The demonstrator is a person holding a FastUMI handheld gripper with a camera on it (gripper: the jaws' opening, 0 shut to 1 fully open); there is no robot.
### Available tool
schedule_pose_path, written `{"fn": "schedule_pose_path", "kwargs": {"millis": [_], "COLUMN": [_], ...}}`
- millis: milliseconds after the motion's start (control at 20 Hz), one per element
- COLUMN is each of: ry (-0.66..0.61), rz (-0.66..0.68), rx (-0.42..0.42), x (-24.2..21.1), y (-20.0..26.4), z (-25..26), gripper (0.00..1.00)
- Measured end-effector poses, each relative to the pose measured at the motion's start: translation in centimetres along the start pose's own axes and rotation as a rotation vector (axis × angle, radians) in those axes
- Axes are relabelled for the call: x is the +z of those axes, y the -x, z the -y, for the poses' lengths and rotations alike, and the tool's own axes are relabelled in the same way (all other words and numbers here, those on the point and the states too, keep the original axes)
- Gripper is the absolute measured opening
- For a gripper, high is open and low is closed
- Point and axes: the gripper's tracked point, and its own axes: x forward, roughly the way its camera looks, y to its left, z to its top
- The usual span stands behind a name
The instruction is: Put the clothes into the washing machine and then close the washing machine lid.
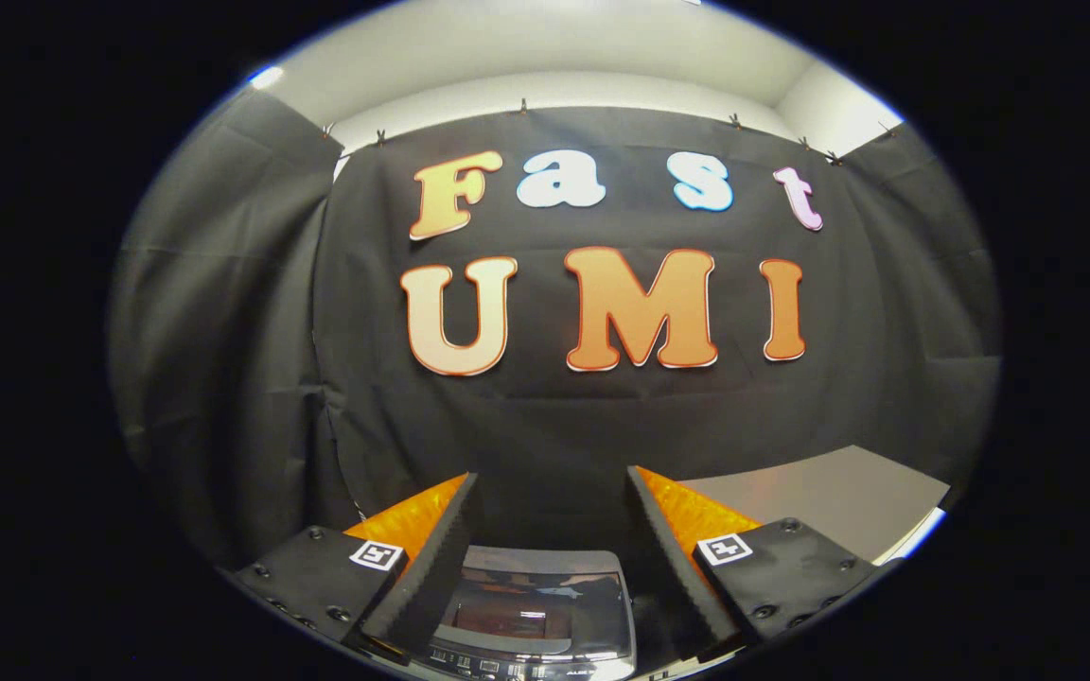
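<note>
Hand-held gripper (553, 487) held high, fingers spread wide, nothing between them. Below, between the fingers, the washing machine (534, 615): glossy dark lid (531, 605) looks down flat, control strip nearer the camera. No clothes in sight. Pale desk (838, 501) off to the right, beyond the right finger. A shut lid fits either clothes already inside or a load yet to come; can't tell which. Judgement: whichever it is, tilt down to bring machine and surroundings into sight before committing.

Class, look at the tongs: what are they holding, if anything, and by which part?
Nothing. The tongs stand open with an empty gap, and the washing machine sits below, between the fingers.
</note>
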Motion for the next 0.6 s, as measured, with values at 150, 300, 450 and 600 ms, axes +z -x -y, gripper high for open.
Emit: {"fn": "schedule_pose_path", "kwargs": {"millis": [150,300,450,600], "ry": [-0.012,0.029,0.036,0.047], "rz": [0.032,0.066,0.080,0.090], "rx": [-0.033,-0.092,-0.102,-0.107], "x": [2.2,4.1,5.0,5.2], "y": [4.1,8.3,12.6,16.7], "z": [4.1,8.6,11.2,13.0], "gripper": [0.97,0.97,0.97,0.97]}}
